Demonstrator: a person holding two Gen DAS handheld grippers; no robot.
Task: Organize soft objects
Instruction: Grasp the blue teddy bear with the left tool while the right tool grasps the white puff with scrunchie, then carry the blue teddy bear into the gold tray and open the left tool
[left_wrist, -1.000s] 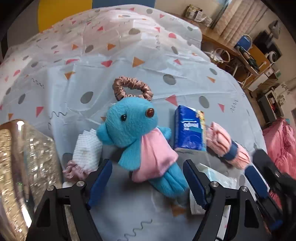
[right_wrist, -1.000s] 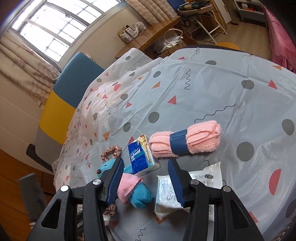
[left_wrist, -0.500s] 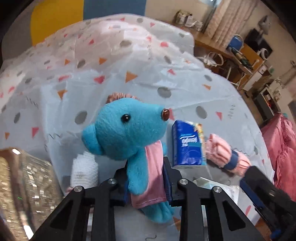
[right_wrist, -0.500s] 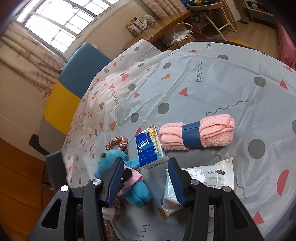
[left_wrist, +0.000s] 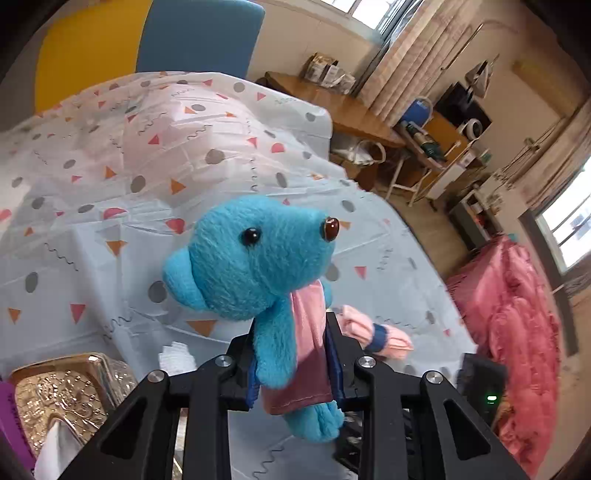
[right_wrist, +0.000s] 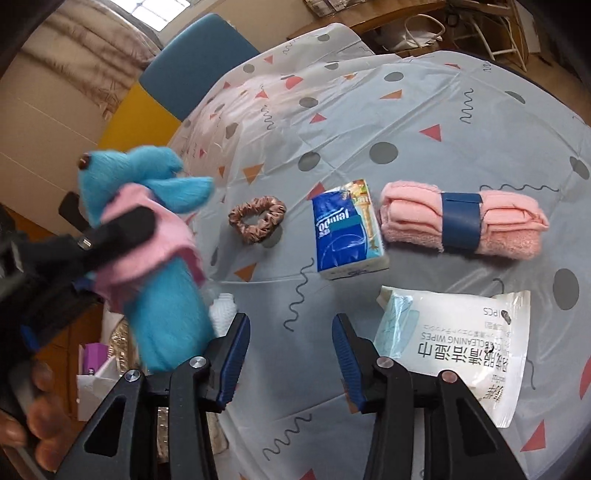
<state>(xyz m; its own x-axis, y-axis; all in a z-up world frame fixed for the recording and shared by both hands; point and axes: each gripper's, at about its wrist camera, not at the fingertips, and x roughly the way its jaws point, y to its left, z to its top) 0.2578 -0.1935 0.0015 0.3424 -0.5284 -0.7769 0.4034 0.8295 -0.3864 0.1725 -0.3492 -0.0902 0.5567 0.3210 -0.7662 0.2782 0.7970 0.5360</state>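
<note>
At lower centre of the left wrist view, left gripper (left_wrist: 293, 373) now clamped on blue plush toy (left_wrist: 258, 258), lifted off tablecloth (left_wrist: 110, 221); right gripper (right_wrist: 288, 354) empty, narrowing.

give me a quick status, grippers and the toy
Left gripper shut on blue plush toy, held clear of the table. Right gripper closing, nothing between its jaws. Tissue pack ahead of it; nothing in the way.
</note>
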